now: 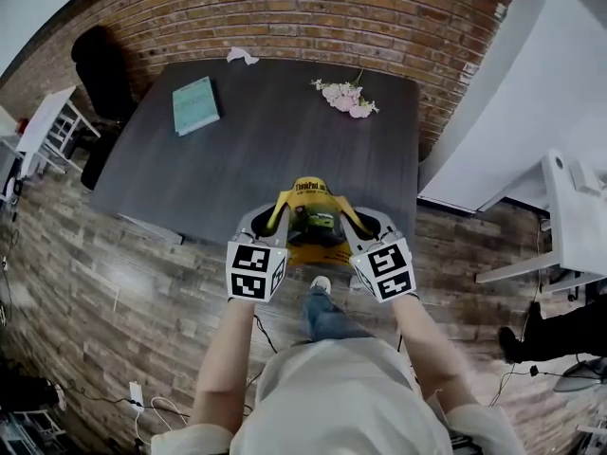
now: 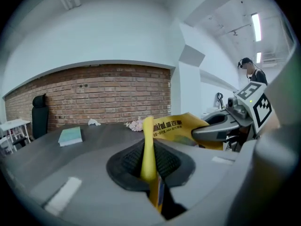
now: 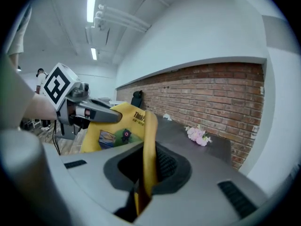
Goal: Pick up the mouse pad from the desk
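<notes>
Where the jaws of the left gripper meet, one yellow edge of the mouse pad is pinched between the ribbed black pads, which are closed on it. The jaws of the right gripper are likewise closed on the opposite edge, and the yellow border stands upright between them. Between the two grippers the pad is held bowed, and its printed face, with black lettering and a green picture, is turned upward. Each gripper is seen in the other's view, clamped on the far side of the pad.

In the head view the pad is held off the tabletop, above its near edge and partly over the wood-plank floor. The marker cubes are seen nearest the camera, with a bare forearm behind each.

On the dark tabletop a teal book is seen toward the far left, a bunch of pink flowers toward the far right, and a crumpled white tissue at the far edge, all well apart from the pad. Beyond the tabletop a red brick wall is seen, with a black office chair at its left end and a white rack beside that. A person is seen standing in the background of the left gripper view.
</notes>
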Demonstrator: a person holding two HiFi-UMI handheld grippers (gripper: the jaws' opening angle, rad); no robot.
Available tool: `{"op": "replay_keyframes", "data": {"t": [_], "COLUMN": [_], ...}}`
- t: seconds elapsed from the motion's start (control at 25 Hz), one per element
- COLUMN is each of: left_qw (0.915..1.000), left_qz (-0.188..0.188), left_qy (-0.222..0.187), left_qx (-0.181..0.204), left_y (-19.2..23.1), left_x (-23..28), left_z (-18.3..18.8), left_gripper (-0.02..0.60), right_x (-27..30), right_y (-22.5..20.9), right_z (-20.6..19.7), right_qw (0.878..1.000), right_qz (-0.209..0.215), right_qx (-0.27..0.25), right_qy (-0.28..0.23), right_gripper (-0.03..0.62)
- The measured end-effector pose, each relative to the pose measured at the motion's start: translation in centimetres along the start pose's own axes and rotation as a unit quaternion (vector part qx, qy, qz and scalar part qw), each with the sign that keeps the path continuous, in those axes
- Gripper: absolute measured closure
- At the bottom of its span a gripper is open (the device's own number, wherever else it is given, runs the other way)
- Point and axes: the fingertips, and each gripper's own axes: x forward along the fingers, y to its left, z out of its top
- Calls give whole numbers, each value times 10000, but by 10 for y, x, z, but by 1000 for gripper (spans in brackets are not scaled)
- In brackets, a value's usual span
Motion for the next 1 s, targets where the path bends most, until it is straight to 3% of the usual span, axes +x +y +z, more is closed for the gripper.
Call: {"op": "replay_keyframes", "data": {"t": [0.48,1.0], "left_qw": [9998,9987], "left_qz": [-24,-137], "left_qy": [-174,-473], "left_qx": [29,-88], "left_y": [-67,-117], "left_x": [-97,-155], "left_z": [-15,-19], "left_gripper": [554,554], "right_x": [-97,-167], "right_y": [59,87], "right_z": [-12,-17], "right_qw": [9999,9991], "right_qz": [-68,-268], "right_qx": [-57,-22], "right_qy": [-138,-320], "right_gripper": [569,569]}}
